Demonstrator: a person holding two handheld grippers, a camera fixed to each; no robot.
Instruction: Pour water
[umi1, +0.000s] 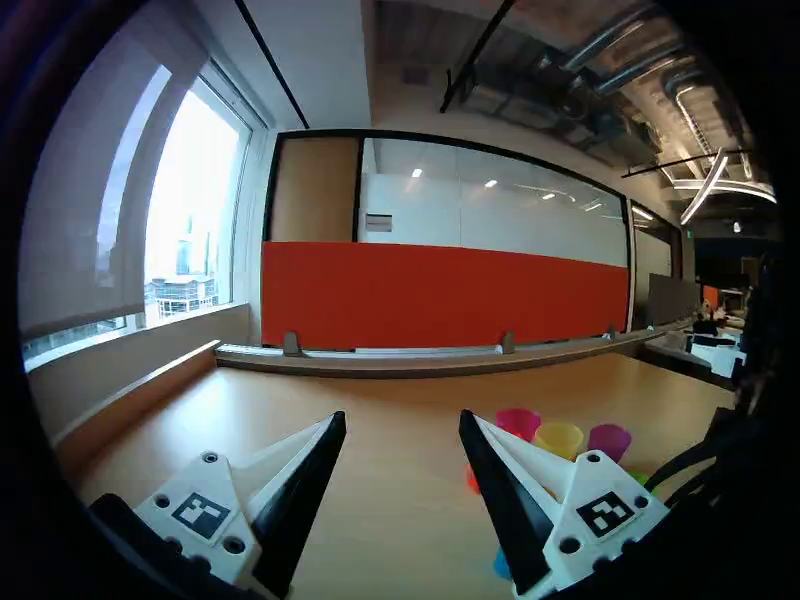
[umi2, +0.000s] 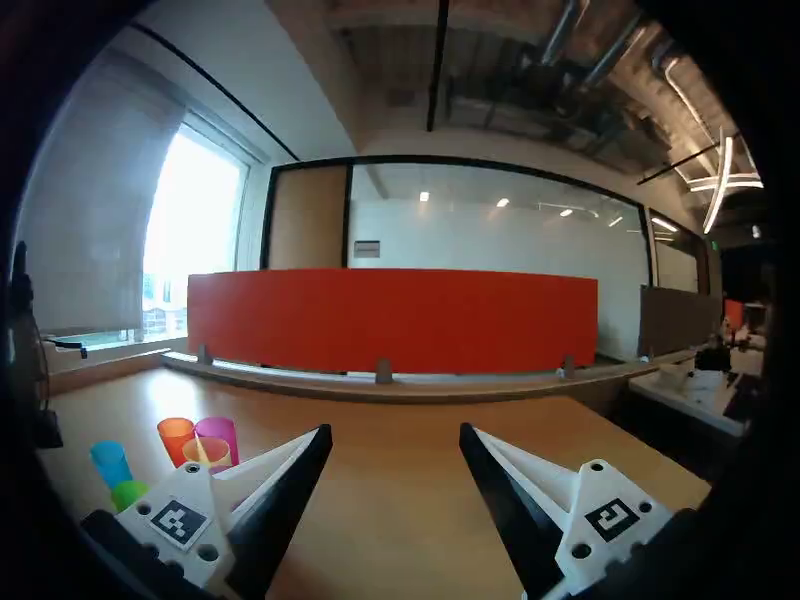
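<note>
Blue cup (umi1: 499, 566) half behind left tongs (umi1: 402, 416)

Open-plan office: light wood desk (umi1: 400, 395) backed by a low orange divider panel (umi1: 440, 295) on grey brackets, behind it a glass partition wall (umi1: 490, 210) with a wood-veneer panel (umi1: 313, 190) at its left end. Big window (umi1: 190, 230) on the left, bright daylight and buildings outside, translucent roller blind (umi1: 80, 240) partly down, wood ledge under it. Ceiling is open: exposed ducts and pipes (umi1: 620, 60), a dark track, linear light fixtures (umi1: 705, 190) lit on the right; more desks (umi2: 700, 385) farther off on the right, dimmer there.
</note>
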